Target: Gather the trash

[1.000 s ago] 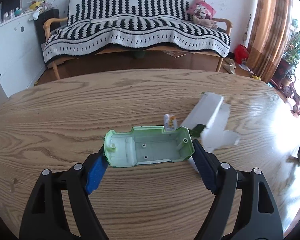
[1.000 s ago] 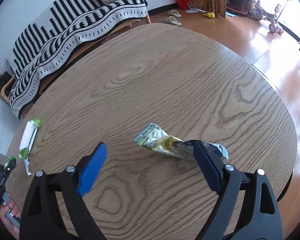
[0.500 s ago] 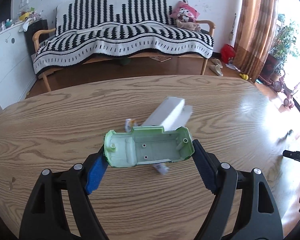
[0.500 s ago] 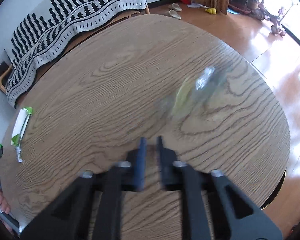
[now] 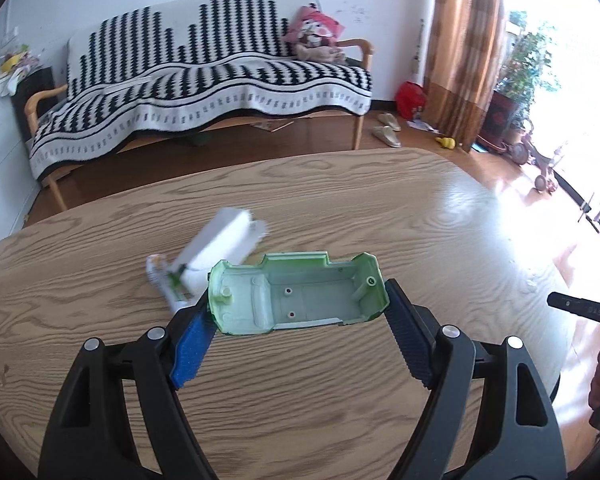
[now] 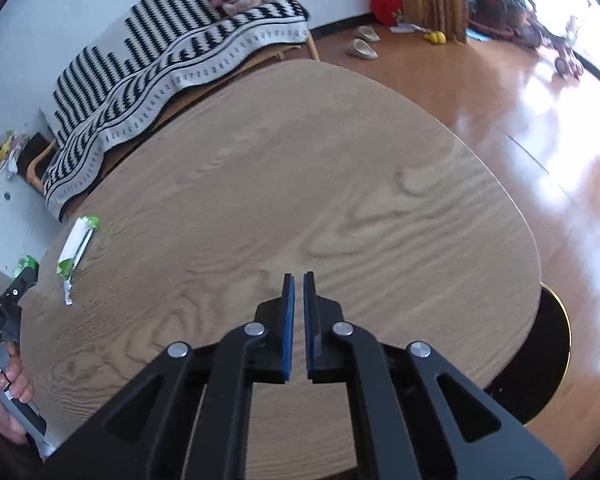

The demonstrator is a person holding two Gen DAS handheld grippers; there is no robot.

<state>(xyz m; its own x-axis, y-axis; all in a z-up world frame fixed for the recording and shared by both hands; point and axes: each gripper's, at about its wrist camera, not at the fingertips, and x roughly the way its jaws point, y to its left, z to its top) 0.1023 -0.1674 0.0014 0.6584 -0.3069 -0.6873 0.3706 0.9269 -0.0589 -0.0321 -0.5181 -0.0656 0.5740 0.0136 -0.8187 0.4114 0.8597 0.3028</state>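
Wooden oval table (image 6: 340,184) stands near a black-and-white striped sofa (image 5: 204,80).

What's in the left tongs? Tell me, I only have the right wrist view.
Observer: The left tongs grip a green toy car shell end to end, hollow side towards the camera.
Operator: Now give me the wrapper's place from that side.
Observer: The wrapper lies on the table just beyond the shell's left end. It is blurred there, so I cannot tell whether they touch.
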